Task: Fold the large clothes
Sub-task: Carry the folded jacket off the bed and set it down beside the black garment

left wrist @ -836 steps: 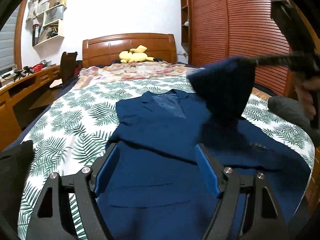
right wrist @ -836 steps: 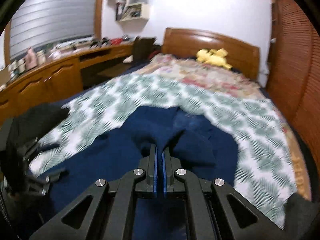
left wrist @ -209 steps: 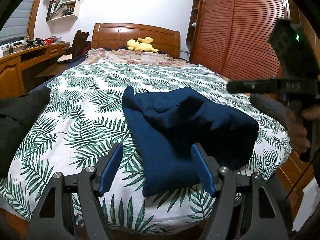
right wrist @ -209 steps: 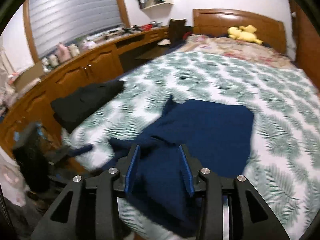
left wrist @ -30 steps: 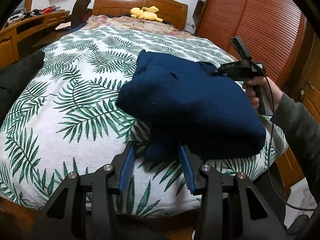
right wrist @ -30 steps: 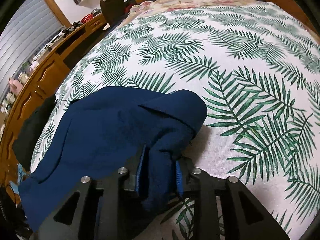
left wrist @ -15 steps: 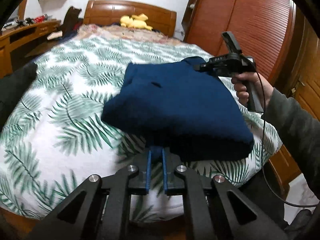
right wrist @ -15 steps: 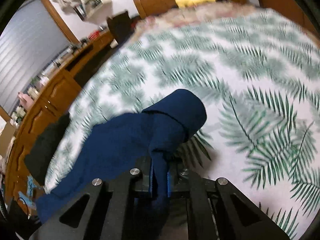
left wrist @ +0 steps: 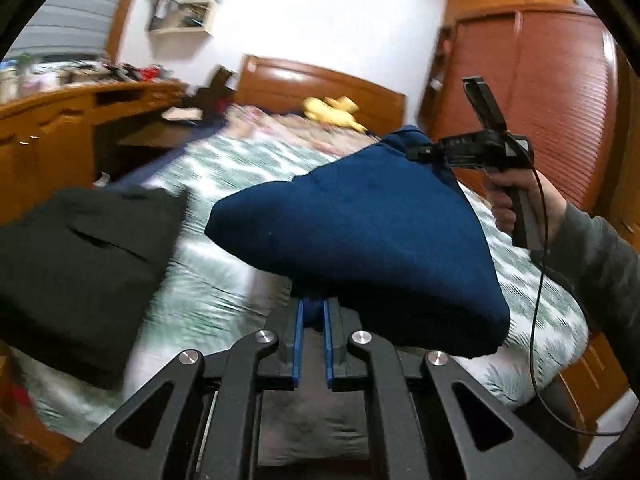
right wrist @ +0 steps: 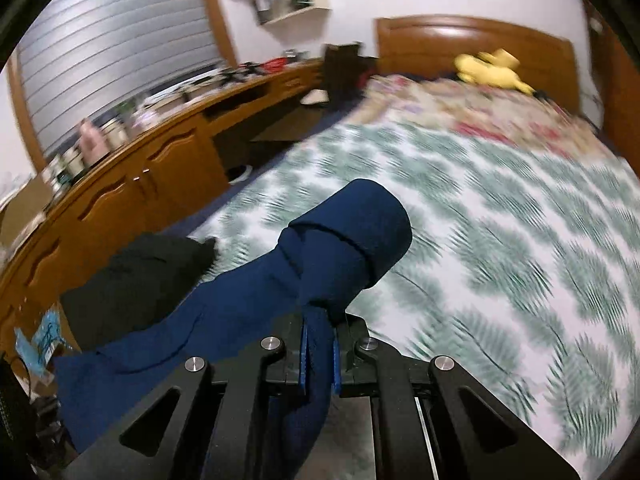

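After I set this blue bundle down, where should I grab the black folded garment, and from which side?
Take the black garment by its near edge, coming in low from the foot of the bed. It lies flat at the bed's near left corner, that edge facing you, so a claw can probably pinch the layers there.

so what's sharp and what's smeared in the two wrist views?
Left wrist view: left gripper and blue jacket sharp, bedspread smeared. Right wrist view: right gripper crisp, bedspread and yellow toy streaked; fisheye bends the desk.
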The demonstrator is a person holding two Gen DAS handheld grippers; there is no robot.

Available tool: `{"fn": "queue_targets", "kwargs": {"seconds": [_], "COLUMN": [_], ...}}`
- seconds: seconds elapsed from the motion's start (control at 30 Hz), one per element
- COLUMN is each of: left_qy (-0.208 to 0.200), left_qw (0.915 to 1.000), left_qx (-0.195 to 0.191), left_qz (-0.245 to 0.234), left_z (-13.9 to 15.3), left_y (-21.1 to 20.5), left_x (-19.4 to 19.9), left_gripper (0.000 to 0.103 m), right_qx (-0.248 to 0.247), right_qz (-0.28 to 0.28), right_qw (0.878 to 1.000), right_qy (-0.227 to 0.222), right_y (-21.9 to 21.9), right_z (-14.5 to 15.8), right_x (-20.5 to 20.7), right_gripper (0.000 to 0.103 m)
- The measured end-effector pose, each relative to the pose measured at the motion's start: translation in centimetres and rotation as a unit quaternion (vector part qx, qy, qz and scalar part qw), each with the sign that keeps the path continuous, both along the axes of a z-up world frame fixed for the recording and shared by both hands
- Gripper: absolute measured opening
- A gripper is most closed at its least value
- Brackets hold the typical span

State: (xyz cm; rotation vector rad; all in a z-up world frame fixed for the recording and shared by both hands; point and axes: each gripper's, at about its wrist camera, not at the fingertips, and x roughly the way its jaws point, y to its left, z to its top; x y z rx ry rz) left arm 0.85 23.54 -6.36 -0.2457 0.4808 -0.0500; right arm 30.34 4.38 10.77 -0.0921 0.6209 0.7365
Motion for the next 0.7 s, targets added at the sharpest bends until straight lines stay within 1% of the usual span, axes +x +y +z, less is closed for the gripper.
{"fn": "queue_targets", "kwargs": {"seconds": [0.07,0.17,0.23,0.33,0.4,0.47,0.57,0.63,0.7], "left_qy": [-0.008,-0.011,-0.012,-0.012,-0.007,0.002,0.017,0.034,0.060], "left_qw": [0.9994,0.9971,0.9941,0.9882,0.9831,0.9788,0.9729,0.9700,0.9668], "left_qx": [0.010,0.026,0.035,0.053,0.063,0.068,0.076,0.078,0.074], "left_qz": [0.031,0.071,0.102,0.143,0.172,0.193,0.218,0.228,0.237], "left_z": [1.1,1.8,2.6,3.6,3.9,3.8,3.2,2.5,1.4], "left_y": [3.3,6.8,9.8,13.5,16.0,18.0,20.3,21.2,21.6], "left_x": [-1.5,-3.2,-4.5,-5.8,-6.4,-6.6,-7.0,-6.9,-6.7], "left_gripper": [0.009,0.009,0.009,0.009,0.009,0.009,0.009,0.009,0.010], "right_qx": [-0.005,-0.012,-0.023,-0.037,-0.035,-0.034,-0.021,-0.031,-0.066], "right_qz": [0.021,0.054,0.074,0.085,0.093,0.099,0.107,0.107,0.120], "right_qw": [1.000,0.998,0.996,0.994,0.993,0.992,0.993,0.993,0.990], "right_qy": [-0.013,-0.029,-0.044,-0.060,-0.065,-0.069,-0.051,-0.029,0.016], "right_y": [4.2,10.4,14.6,20.7,23.5,26.1,28.9,30.3,32.2], "right_z": [1.3,3.0,3.8,4.3,4.0,3.5,1.8,-0.7,-3.3], "right_x": [-0.4,-1.3,-1.9,-2.8,-3.1,-3.4,-2.4,-0.4,1.3], "right_gripper": [0.008,0.008,0.008,0.008,0.008,0.008,0.009,0.011,0.014]}}
